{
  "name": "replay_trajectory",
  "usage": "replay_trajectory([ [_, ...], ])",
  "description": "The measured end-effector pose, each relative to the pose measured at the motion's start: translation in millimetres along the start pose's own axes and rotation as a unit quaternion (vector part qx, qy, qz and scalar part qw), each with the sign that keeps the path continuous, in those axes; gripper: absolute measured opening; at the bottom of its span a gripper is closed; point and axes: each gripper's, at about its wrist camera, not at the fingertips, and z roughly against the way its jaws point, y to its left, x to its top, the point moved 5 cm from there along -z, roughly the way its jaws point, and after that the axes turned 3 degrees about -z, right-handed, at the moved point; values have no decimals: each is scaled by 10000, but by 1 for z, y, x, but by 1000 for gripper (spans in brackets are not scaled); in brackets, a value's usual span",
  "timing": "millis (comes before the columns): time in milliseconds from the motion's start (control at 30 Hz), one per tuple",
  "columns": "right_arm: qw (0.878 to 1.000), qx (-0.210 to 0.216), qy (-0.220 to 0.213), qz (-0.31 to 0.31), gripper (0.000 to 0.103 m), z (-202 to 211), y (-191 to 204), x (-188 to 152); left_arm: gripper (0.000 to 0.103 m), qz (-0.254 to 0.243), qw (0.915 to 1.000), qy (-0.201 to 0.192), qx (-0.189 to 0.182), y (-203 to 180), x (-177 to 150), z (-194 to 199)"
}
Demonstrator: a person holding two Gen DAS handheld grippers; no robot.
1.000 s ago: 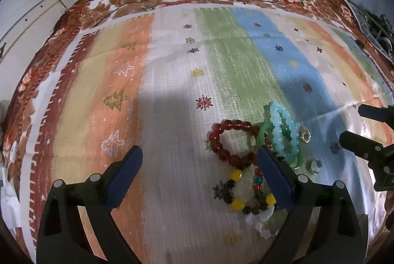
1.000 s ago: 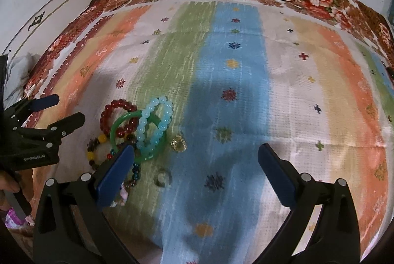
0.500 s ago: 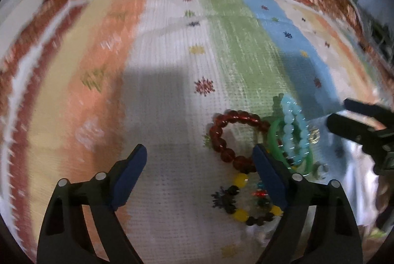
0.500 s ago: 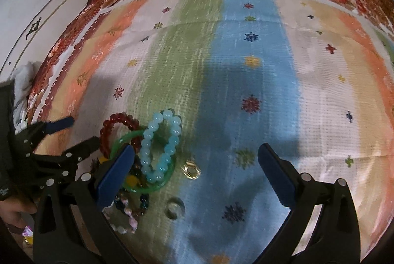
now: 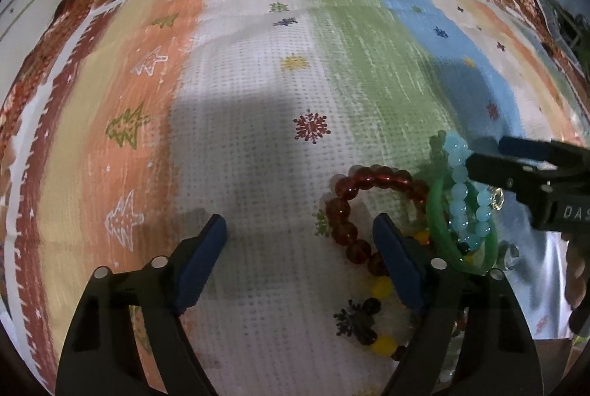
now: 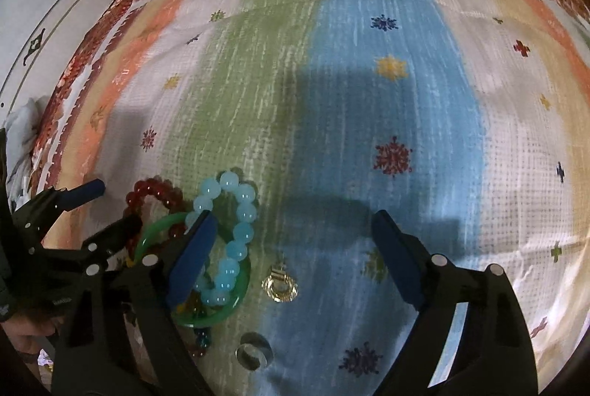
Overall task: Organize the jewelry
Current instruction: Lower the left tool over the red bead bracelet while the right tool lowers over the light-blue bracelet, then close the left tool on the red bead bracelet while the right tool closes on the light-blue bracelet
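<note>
Approach step, nothing picked. My right gripper [image 6: 291, 248] and left gripper [image 5: 300, 263] both gape wide, empty, above the striped woven cloth [image 6: 387, 82]. The pale-blue glass-bead bracelet [image 6: 236, 241] lies across the translucent green bangle [image 6: 236, 303], touching my right gripper's left finger; judged next: straddle one strand and close.

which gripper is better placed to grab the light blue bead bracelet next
Right, probably. The right gripper is open, and its left finger already overlaps the light blue bead bracelet lying on the green bangle. The left gripper, also open, sits nearer the red bead bracelet.
</note>
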Motion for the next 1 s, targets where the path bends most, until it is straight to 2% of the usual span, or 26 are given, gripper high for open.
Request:
replay_trajectory([
  [200, 9996, -115, -4, 248, 65, -4, 10, 2, 48, -426, 9990, 17, 103, -14, 3, -2],
  [367, 9994, -33, 67, 327, 42, -6, 14, -1, 28, -686, 9976, -10, 9, -25, 1, -3],
  [400, 9995, -36, 67, 309, 38, -6, 13, -1, 21, -725, 9974, -20, -16, -26, 0, -3],
  [433, 9997, -10, 74, 251, 28, -6, 10, -1, 16, -727, 9973, -19, -49, -27, -1, -3],
  [467, 9998, 107, 117, 122, 13, -6, 6, -1, 13, -699, 9975, -14, -56, -27, -1, -3],
  [533, 9992, 351, 184, -53, 13, -6, 3, -2, 13, -608, 9981, -15, -103, -26, -1, -2],
  [633, 9988, 456, 166, -37, 13, -3, 3, -1, 13, -504, 9986, -76, -130, -24, -1, 2],
  [1000, 9987, 408, -148, 282, 13, 40, 22, 1, 13, 1, 9976, -465, -512, -17, 6, 45],
])
